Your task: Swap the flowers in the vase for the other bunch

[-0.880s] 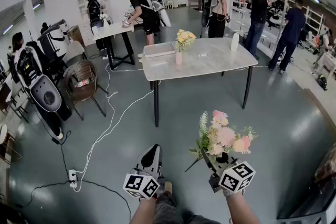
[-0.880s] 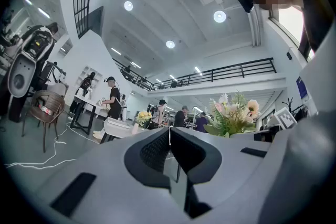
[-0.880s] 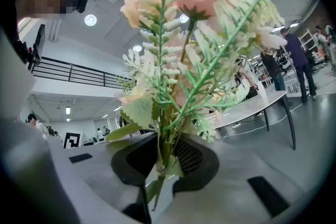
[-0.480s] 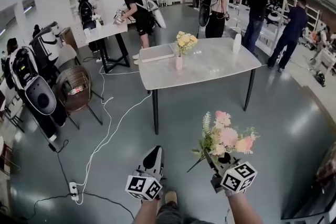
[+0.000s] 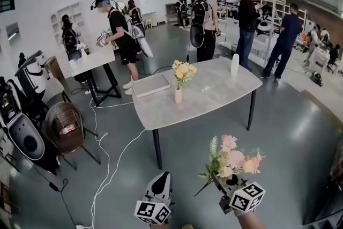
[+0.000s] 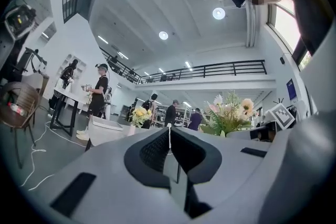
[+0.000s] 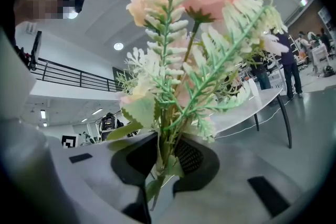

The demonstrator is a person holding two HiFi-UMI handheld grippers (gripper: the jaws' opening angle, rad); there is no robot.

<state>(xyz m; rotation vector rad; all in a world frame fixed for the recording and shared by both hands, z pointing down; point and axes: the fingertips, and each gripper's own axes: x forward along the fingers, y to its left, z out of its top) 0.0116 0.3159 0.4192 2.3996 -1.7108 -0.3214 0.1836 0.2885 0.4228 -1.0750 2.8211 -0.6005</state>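
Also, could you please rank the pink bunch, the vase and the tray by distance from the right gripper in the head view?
1. pink bunch, clamped in the right gripper.
2. vase, on the table.
3. tray, beyond it, leftward.

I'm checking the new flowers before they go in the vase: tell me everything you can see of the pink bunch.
The pink bunch is a small, artificial-looking spray: pink, peach and cream blooms with pale green fern sprigs and leaves. Its thin green stems are clamped between the jaws of the right gripper; the heads fan out beyond them, a stem end sticks out behind. It is held in the air over the grey floor, short of the table. Nothing else touches it.
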